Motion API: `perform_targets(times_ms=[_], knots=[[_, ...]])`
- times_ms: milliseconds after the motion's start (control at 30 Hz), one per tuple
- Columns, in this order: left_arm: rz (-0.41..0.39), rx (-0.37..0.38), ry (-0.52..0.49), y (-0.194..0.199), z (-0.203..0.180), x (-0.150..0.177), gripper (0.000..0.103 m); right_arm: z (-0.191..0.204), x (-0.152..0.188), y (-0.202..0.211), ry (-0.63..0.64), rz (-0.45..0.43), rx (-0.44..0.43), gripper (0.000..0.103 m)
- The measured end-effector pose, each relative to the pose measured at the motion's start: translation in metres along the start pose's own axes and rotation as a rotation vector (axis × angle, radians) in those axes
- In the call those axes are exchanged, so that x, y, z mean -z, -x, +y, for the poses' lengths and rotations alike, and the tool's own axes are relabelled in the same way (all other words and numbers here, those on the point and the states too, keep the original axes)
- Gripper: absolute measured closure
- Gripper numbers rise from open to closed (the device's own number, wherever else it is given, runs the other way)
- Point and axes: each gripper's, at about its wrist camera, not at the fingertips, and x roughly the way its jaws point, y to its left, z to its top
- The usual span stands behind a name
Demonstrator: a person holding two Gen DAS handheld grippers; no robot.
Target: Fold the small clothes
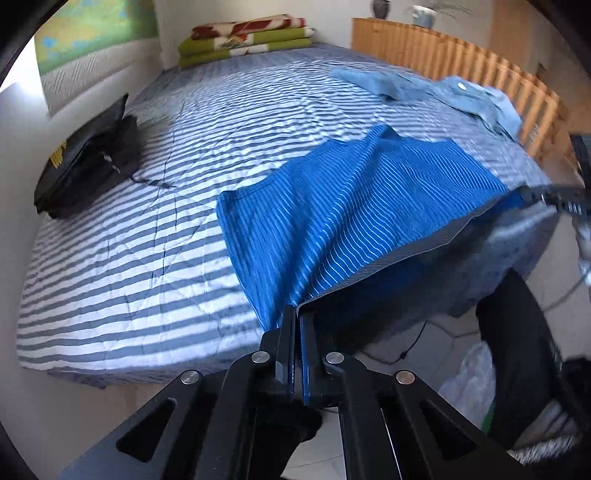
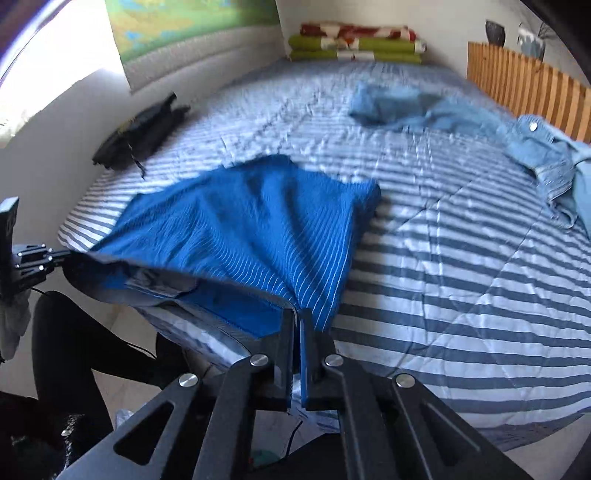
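- The blue shirt (image 1: 354, 206) with thin white stripes lies partly on the near end of the bed (image 1: 122, 258); its near edge is lifted off the bedding and stretched between the two tools.
- The left hand-held gripper (image 1: 296, 321) has its jaws pressed together on one near corner of the shirt, with a strip of blue cloth showing between them.
- The right hand-held gripper (image 2: 297, 325) is clamped the same way on the other near corner; from the left view it shows only as a blurred black shape at the shirt's far right edge.
- The far half of the shirt rests flat on the striped grey-and-white cover, with soft ridges running towards the pinched corners.
- No box or basket shows on the bed; everything lies straight on the cover.
- A denim garment (image 2: 546, 155) sprawls unfolded along the right side of the bed, beside the slatted wooden rail (image 2: 524, 88), well apart from the shirt.
- A dark pile (image 1: 88, 155) of black clothes sits at the left edge against the wall.
- A stack of folded blankets (image 1: 243, 40), green, red and white, lies at the far end.
- Two vases (image 2: 495, 33) stand beyond the rail, blurred.
- A person's dark-clothed leg (image 2: 74, 343) stands beside the bed below the shirt's hanging edge.
- Nothing lies between the shirt and the open middle of the bed.
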Motion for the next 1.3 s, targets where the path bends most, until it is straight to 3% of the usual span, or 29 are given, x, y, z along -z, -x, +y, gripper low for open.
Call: perform_targets(times_ms=[200, 300, 367, 433, 533, 633, 667, 800, 900, 1000, 1067, 1133, 1167, 1300], knots=[[0.115, 0.027, -0.093, -0.024, -0.019, 0.028, 0.098, -0.007, 0.02, -0.019, -0.025, 0.085, 0.002, 0.101], [0.141, 0.041, -0.056, -0.024, -0.015, 0.033, 0.086, -0.016, 0.021, -0.013, -0.04, 0.094, -0.004, 0.097], [0.126, 0.069, -0.012, -0.015, -0.005, 0.035, 0.072, -0.019, 0.02, -0.004, -0.042, 0.072, -0.006, 0.094], [0.116, 0.074, 0.021, -0.008, 0.002, 0.038, 0.067, -0.02, 0.019, 0.005, -0.038, 0.049, -0.01, 0.093], [0.132, 0.041, 0.009, -0.011, 0.003, 0.044, 0.065, -0.013, 0.017, 0.005, -0.003, 0.043, -0.004, 0.093], [0.15, 0.041, 0.006, -0.02, -0.003, 0.043, 0.065, -0.006, 0.014, -0.005, 0.038, 0.052, 0.079, 0.095], [0.148, 0.043, 0.007, -0.021, -0.005, 0.041, 0.065, -0.008, 0.015, -0.005, 0.02, 0.046, 0.076, 0.102], [0.128, 0.058, -0.01, -0.02, -0.01, 0.034, 0.064, -0.035, 0.022, 0.002, -0.122, 0.024, 0.093, 0.102], [0.117, 0.049, -0.014, -0.022, -0.006, 0.023, 0.064, -0.027, 0.028, -0.004, -0.017, 0.134, 0.077, 0.1], [0.103, 0.043, 0.003, -0.024, 0.002, 0.012, 0.064, -0.03, 0.025, 0.011, -0.01, 0.118, 0.031, 0.089], [0.097, 0.052, 0.027, -0.028, 0.008, 0.003, 0.065, -0.045, 0.015, 0.024, -0.089, 0.06, -0.048, 0.07], [0.09, 0.056, 0.024, -0.033, 0.009, -0.004, 0.065, -0.068, 0.0, 0.036, -0.191, -0.007, -0.154, 0.061], [0.086, 0.057, 0.017, -0.033, 0.006, -0.006, 0.065, -0.071, -0.006, 0.037, -0.217, -0.024, -0.159, 0.058], [0.079, 0.076, 0.008, -0.043, -0.003, -0.016, 0.065, -0.104, -0.05, -0.004, -0.353, -0.029, -0.043, 0.056]])
